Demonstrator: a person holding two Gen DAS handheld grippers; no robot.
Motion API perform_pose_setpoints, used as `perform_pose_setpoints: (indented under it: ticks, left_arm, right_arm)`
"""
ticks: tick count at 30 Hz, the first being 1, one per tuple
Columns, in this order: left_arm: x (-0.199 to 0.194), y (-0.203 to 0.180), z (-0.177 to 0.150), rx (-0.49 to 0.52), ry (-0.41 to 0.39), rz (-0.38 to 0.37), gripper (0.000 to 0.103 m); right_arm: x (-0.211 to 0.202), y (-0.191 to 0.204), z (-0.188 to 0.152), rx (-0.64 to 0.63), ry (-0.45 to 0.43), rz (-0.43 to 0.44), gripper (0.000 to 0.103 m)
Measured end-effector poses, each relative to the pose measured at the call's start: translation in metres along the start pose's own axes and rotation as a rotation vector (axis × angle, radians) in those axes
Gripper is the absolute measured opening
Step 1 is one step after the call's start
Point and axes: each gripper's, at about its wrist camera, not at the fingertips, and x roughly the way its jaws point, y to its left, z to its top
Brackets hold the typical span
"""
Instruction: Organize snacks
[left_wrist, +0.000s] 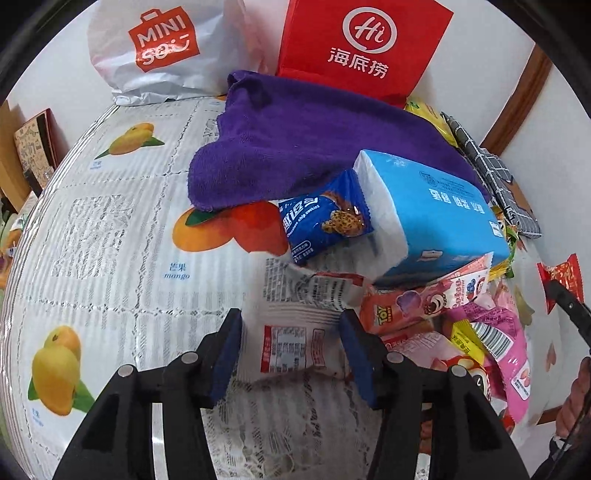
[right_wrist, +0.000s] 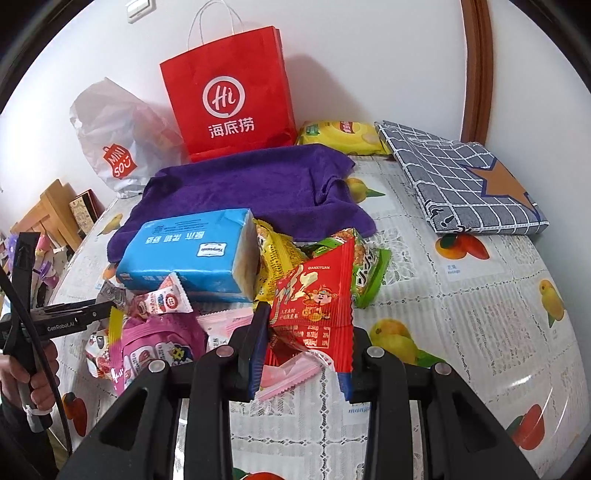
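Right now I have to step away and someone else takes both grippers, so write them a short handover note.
Left gripper: open, fingers either side of a white snack packet on the table, not closed on it.
Right gripper: shut on a red triangular snack packet, lifted from the pile.
Snack pile lies loose beside the blue tissue pack, in front of the purple towel.
Red paper bag stands at the back.
Done: no sorted group visible. Left: nearly the whole pile.

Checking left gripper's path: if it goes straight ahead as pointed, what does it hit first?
The white snack packet already between the left gripper fingers; beyond it, probably the blue cookie packet, though depth is unclear.
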Motion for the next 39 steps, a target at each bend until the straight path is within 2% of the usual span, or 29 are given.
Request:
perform_pose_setpoints:
  ticks: [3, 8, 13, 25, 27, 34, 39]
  left_arm:
    - [0.001, -0.002, 0.0, 0.011, -0.008, -0.016, 0.037]
    - [-0.006, 0.001, 0.001, 0.009, -0.029, -0.065, 0.025]
    - [-0.017, 0.006, 0.0, -0.015, -0.048, -0.106, 0.022]
    - [-0.053, 0.004, -0.009, -0.009, -0.114, -0.109, 0.02]
    - [-0.059, 0.003, -0.01, -0.004, -0.123, -0.107, 0.01]
    - [-0.057, -0.002, -0.016, 0.001, -0.094, -0.112, 0.01]
    - [-0.06, -0.005, -0.016, 0.001, -0.113, -0.11, 0.007]
  right_arm:
    - [0.001, 0.001, 0.001, -0.004, -0.002, 0.0, 0.032]
    - [0.0, 0.005, 0.002, -0.014, -0.006, 0.008, 0.032]
    - [-0.002, 0.009, 0.002, -0.017, -0.012, 0.017, 0.032]
    - [-0.027, 0.019, 0.001, -0.036, -0.058, 0.042, 0.032]
    - [-0.031, 0.021, 0.001, -0.039, -0.066, 0.046, 0.032]
    - [-0.041, 0.025, -0.001, -0.052, -0.082, 0.058, 0.032]
    - [-0.044, 0.023, 0.0, -0.049, -0.087, 0.058, 0.032]
